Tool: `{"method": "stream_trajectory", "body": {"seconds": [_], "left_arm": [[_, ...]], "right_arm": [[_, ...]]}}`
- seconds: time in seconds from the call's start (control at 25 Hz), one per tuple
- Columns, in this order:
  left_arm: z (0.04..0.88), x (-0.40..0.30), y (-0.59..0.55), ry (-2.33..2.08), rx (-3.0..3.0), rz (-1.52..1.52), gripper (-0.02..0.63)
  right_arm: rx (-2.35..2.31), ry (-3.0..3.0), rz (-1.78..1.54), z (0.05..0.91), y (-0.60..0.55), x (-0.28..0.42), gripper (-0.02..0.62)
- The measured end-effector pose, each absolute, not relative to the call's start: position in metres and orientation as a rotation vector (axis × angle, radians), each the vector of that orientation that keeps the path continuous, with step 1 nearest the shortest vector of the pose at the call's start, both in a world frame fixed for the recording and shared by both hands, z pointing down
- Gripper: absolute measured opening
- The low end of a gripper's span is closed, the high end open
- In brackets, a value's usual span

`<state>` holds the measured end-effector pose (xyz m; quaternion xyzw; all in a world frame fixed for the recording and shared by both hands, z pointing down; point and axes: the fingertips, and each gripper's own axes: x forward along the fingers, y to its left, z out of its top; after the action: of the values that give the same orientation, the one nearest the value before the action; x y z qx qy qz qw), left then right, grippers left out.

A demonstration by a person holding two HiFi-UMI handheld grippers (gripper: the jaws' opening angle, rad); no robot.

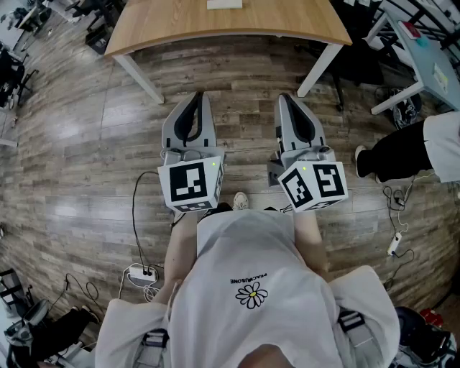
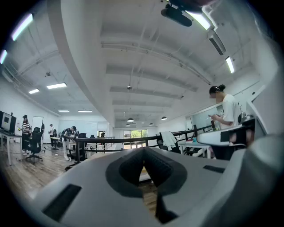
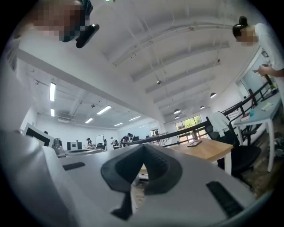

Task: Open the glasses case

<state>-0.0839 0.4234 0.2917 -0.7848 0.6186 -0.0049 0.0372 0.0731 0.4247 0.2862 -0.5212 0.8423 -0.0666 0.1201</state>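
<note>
I cannot make out a glasses case with certainty. A pale flat object lies at the far edge of the wooden table, cut off by the head view's top. In the right gripper view a dark flat item lies on that table. My left gripper and right gripper are held side by side over the wooden floor, short of the table, pointing at it. Both are shut with nothing between the jaws. The left gripper and right gripper each show their dark pads meeting at the tips.
White table legs stand just ahead of the grippers. A person in dark trousers stands at the right by another desk. A power strip with cables lies on the floor at lower left.
</note>
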Motion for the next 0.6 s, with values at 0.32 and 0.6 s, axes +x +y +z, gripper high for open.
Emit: {"method": "stream_trajectory", "body": {"seconds": [0.32, 0.6], "left_arm": [[0.294, -0.089, 0.421, 1.905, -2.411, -0.001, 0.015], [0.295, -0.096, 0.42, 1.94, -2.411, 0.005, 0.015]], "right_arm": [[-1.518, 2.471, -0.18, 0.29, 0.423, 0.069, 0.005], [-1.491, 2.462, -0.216, 0.293, 0.414, 0.07, 0.005]]}}
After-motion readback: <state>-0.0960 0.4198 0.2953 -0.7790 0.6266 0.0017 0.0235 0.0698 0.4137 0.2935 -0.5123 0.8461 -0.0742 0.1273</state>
